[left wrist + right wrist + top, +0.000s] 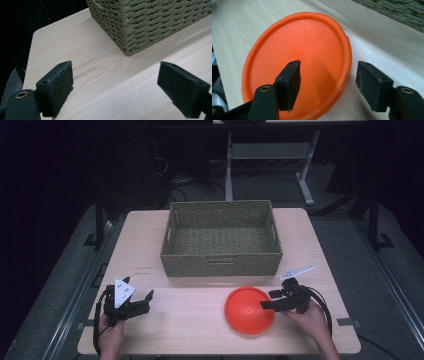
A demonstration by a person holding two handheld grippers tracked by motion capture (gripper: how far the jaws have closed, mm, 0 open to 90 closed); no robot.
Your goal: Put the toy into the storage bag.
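On the pale worktop [200,330], near-right of the woven basket [221,239], the orange plate [248,310] looks light, stiff and slick, so my right gripper [329,86], jaws wide and holding nothing, straddles its right rim.

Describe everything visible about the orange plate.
The orange plate is round, glossy, plastic-looking, with a raised rim and a shallow dished centre. It lies flat on the wooden table, in front of the woven basket and apart from it. It holds nothing. The right tongs are open over its right edge: one jaw above the dish, the other outside the rim. Contact cannot be told.
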